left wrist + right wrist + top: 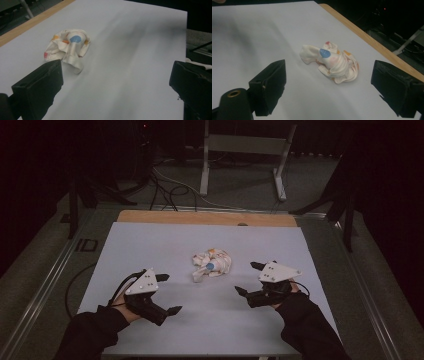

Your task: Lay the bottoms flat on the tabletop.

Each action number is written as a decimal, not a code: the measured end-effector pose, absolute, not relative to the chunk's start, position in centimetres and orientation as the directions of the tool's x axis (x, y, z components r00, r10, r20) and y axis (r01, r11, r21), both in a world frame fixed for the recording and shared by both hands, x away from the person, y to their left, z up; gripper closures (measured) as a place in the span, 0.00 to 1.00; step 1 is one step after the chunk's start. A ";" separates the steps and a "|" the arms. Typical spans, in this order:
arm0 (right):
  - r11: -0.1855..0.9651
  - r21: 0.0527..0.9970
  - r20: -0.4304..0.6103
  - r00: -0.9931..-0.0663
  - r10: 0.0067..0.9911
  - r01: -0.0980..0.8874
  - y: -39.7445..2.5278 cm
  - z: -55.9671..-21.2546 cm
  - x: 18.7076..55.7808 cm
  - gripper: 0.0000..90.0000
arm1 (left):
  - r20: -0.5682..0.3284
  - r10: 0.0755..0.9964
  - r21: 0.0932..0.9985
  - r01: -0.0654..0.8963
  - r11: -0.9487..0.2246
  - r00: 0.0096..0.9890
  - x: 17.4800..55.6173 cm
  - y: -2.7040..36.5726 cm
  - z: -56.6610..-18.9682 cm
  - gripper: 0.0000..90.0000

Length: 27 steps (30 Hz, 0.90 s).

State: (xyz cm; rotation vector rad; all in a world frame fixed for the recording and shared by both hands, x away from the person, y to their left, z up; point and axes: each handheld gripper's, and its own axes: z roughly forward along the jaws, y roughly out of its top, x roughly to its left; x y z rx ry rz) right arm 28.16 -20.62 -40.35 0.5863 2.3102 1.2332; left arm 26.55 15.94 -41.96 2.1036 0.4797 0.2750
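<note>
A small white cloth (212, 263) with blue, orange and red spots lies all scrunched up in a little heap. It sits near the middle of the table (150, 245).

A: What colour is the crumpled cloth (211, 264)?
B: White, dotted with blue, orange and red spots; one blue dot faces up.
A: And the tabletop (150, 245)?
B: Pale grey-white sheet, with a tan wooden strip along the 12 o'clock edge.
A: The grippers?
B: The left gripper (168, 293) and right gripper (247, 278) are both black, with black fingers (40, 92), each topped by a light grey plate. The sleeves (90, 332) are black too.
</note>
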 end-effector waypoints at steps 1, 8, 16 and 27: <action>0.509 0.847 -0.189 -0.806 0.561 0.156 -20.5 -40.4 28.4 0.14 | 0.014 0.442 0.838 0.231 -0.494 0.897 26.8 15.8 -42.0 0.00; 0.494 0.850 -0.174 -0.789 0.589 0.182 -19.7 -41.2 30.4 0.12 | 0.025 0.469 0.825 0.247 -0.508 0.883 28.5 14.8 -42.2 0.00; 0.475 0.844 -0.127 -0.768 0.628 0.249 -19.3 -43.1 32.6 0.12 | 0.031 0.493 0.827 0.255 -0.500 0.869 30.0 13.3 -42.6 0.00; 0.475 0.811 -0.082 -0.737 0.671 0.342 -18.9 -46.0 34.8 0.13 | 0.030 0.549 0.805 0.305 -0.508 0.835 32.4 11.9 -44.4 0.02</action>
